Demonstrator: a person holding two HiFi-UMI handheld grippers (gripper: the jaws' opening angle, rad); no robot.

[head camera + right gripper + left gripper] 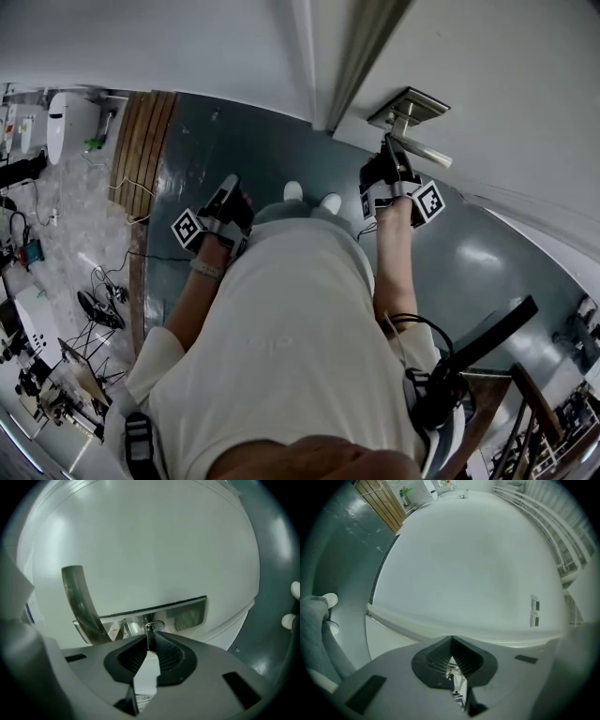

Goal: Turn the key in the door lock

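Note:
In the right gripper view a thin metal key (149,631) stands edge-on in the lock of a shiny steel plate (187,612) on the white door (154,545). My right gripper (150,645) is shut on the key. The curved lever handle (77,597) rises to its left. In the head view the right gripper (390,152) is pressed up under the lock plate (410,106) and the handle (427,153). My left gripper (228,194) hangs apart at the left over the floor. It is shut on nothing (453,643) and faces a plain white wall.
The dark green floor (244,141) lies below, with a wooden strip (141,141) at the left. Cables and gear (98,300) lie beyond it. The person's white shoes (328,202) stand close to the door. A dark stand (492,337) is at the lower right.

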